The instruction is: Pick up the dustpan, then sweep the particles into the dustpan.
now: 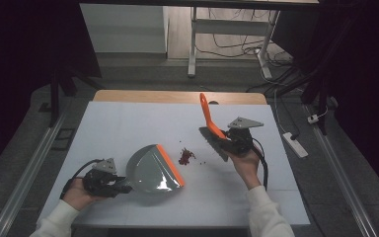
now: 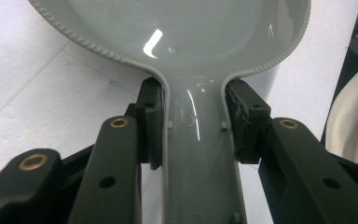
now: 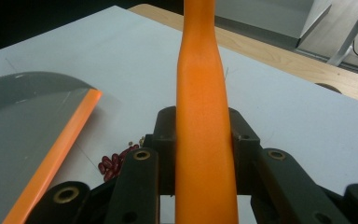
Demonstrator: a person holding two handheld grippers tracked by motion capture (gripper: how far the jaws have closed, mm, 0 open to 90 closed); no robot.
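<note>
Dustpan and brush held ready either side of a spill of red beans.

Nearest, the left claw (image 1: 123, 186) is clamped on the handle of the grey dustpan (image 1: 153, 170), which lies on the white worktop (image 1: 128, 128) with its orange lip (image 1: 170, 164) facing the red beans (image 1: 186, 156) just beside it. Farther right, the right claw (image 1: 223, 139) grips the orange brush handle (image 1: 207, 114), which angles up and away above the worktop.
</note>
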